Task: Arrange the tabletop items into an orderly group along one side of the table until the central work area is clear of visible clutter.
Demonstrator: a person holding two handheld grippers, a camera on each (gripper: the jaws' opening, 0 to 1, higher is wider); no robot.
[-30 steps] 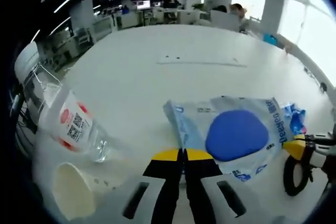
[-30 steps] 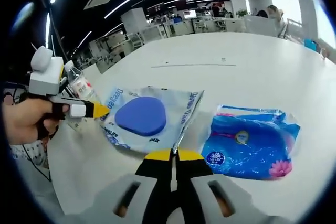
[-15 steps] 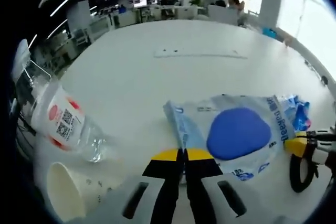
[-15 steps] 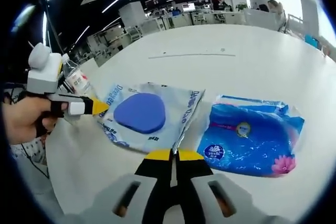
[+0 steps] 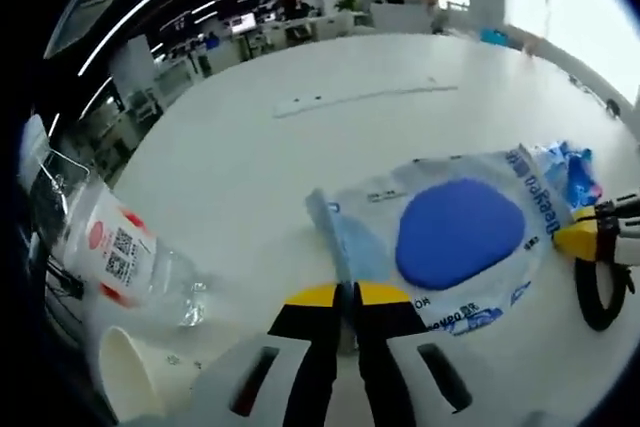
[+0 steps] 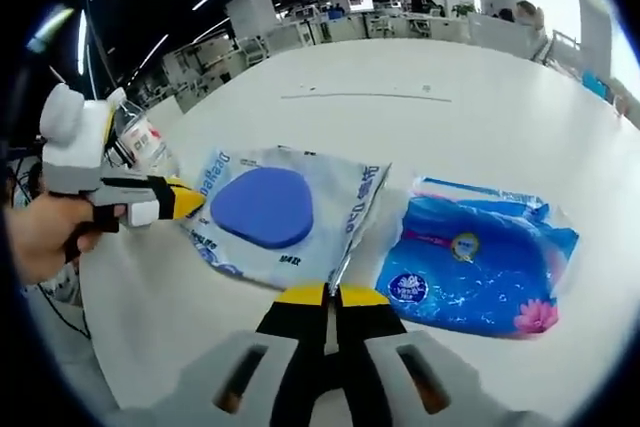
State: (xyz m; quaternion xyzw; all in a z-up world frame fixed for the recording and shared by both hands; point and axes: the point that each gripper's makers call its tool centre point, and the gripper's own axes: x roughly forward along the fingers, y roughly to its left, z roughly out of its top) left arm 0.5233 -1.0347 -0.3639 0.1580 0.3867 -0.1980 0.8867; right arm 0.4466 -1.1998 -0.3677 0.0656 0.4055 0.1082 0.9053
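A clear printed packet [image 5: 455,247] [image 6: 275,212] with a round blue pad inside lies stretched between both grippers over the white table [image 5: 300,137]. My left gripper [image 5: 345,297] is shut on the packet's left edge, and in the right gripper view a hand holds it [image 6: 180,199]. My right gripper [image 6: 330,297] is shut on the packet's right edge; its yellow tip [image 5: 578,242] meets that edge in the left gripper view. A blue tissue pack [image 6: 480,257] [image 5: 575,172] lies flat just right of the packet.
A clear water bottle [image 5: 120,247] [image 6: 145,142] with a red and white label lies on its side at the left. A white paper cup [image 5: 120,377] sits beside it near the table edge. Desks and people are far behind the table.
Both views have tilted and shifted a little. The packet stays pinched between the two grippers; the bottle, cup and tissue pack have not moved.
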